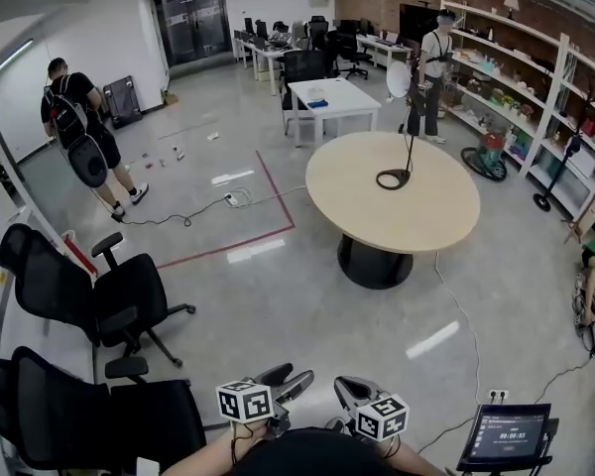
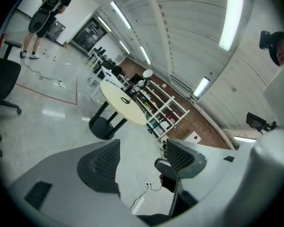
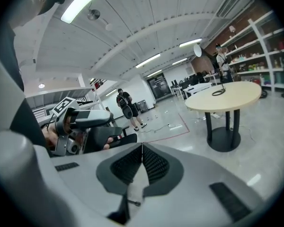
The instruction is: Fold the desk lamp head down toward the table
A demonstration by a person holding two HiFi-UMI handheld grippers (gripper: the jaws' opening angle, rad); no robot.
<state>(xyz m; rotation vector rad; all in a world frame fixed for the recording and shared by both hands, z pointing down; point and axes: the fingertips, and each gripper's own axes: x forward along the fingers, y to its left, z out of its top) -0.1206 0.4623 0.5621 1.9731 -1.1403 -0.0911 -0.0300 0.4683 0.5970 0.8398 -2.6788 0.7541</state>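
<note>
- Grey left gripper [image 2: 137, 157]: jaws apart, nothing between them. Only floor and a cable show through the gap.
- Right gripper [image 3: 142, 156]: jaws together, ribbed pads touching at the tips, nothing clamped.
- Head view: both grippers sit low at the bottom edge, side by side and close to the person's body, marker cubes facing up.
- Right gripper view also catches the left gripper at its left, held in a hand [image 3: 46, 137].
- Desk lamp [image 1: 399, 79]: stands on the round beige table [image 1: 377, 221], well apart from both grippers, with open floor between.
- Lamp pose: ring base flat on the tabletop, thin stem roughly upright, white round head raised at the top, not folded down.
- Table sits on a dark pedestal, and a cable runs across the floor from its right side.
- Black office chairs [image 1: 129, 291] are left of the grippers, and a small screen on a stand [image 1: 503, 434] is at bottom right.
- Person with a backpack [image 1: 79, 127] is far left. Another person [image 1: 436, 62] stands by the shelves [image 1: 521, 97] behind the table.
</note>
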